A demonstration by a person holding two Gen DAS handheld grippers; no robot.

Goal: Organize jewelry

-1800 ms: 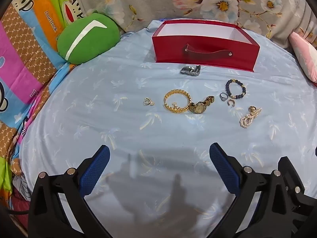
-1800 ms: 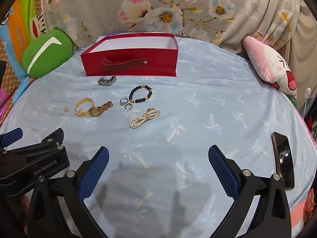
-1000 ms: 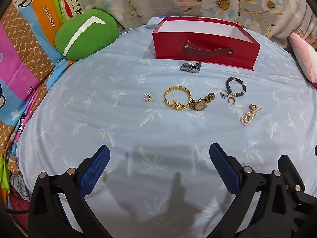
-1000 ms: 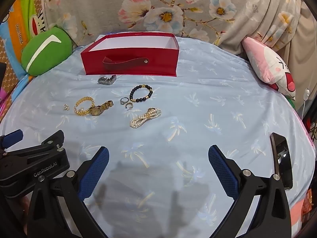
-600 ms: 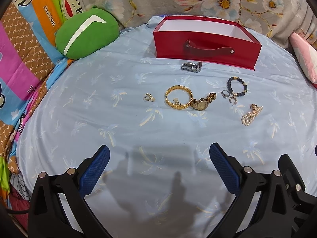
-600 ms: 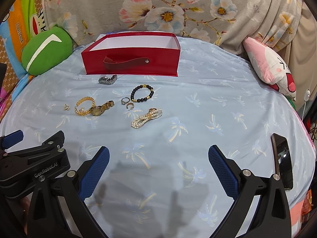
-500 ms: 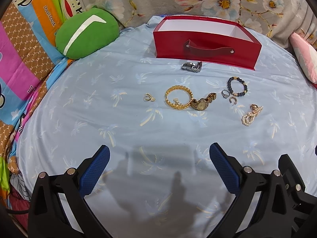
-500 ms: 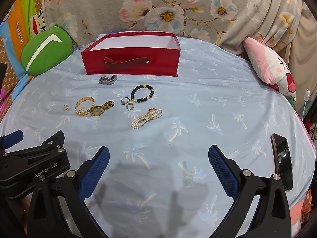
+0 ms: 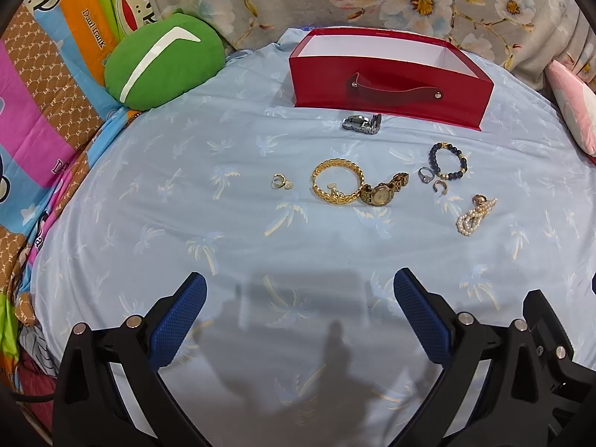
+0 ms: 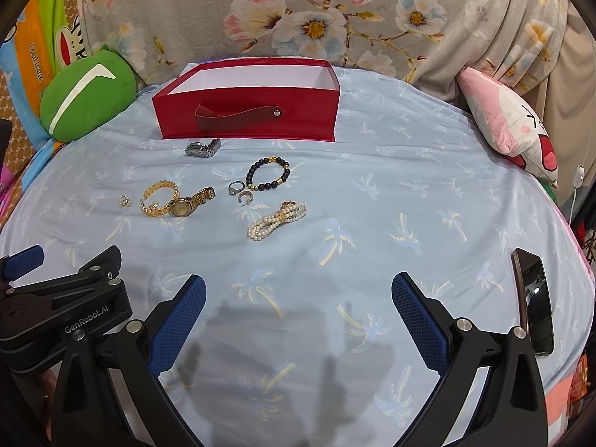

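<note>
An open red box (image 9: pixel 387 70) (image 10: pixel 247 111) stands at the far side of a light blue sheet. In front of it lie a silver watch (image 9: pixel 362 124) (image 10: pixel 202 148), a gold bangle (image 9: pixel 337 181) (image 10: pixel 159 198), a gold watch (image 9: pixel 383 190) (image 10: pixel 190 202), small earrings (image 9: pixel 281 182) (image 10: pixel 125 201), a black bead bracelet (image 9: pixel 448 161) (image 10: pixel 268 173), two small rings (image 9: pixel 432 179) (image 10: pixel 240 192) and a pearl bracelet (image 9: pixel 476 215) (image 10: pixel 277 220). My left gripper (image 9: pixel 298 298) and right gripper (image 10: pixel 298 298) are both open and empty, well short of the jewelry.
A green cushion (image 9: pixel 164 61) (image 10: pixel 87 98) lies at the left, a pink plush pillow (image 10: pixel 510 123) at the right. A dark phone (image 10: pixel 532 303) lies near the sheet's right edge. The left gripper's body (image 10: pixel 63 305) shows at lower left of the right wrist view.
Both grippers have drifted only slightly; the jewelry and box sit a touch lower in view. Nothing was grasped or moved.
</note>
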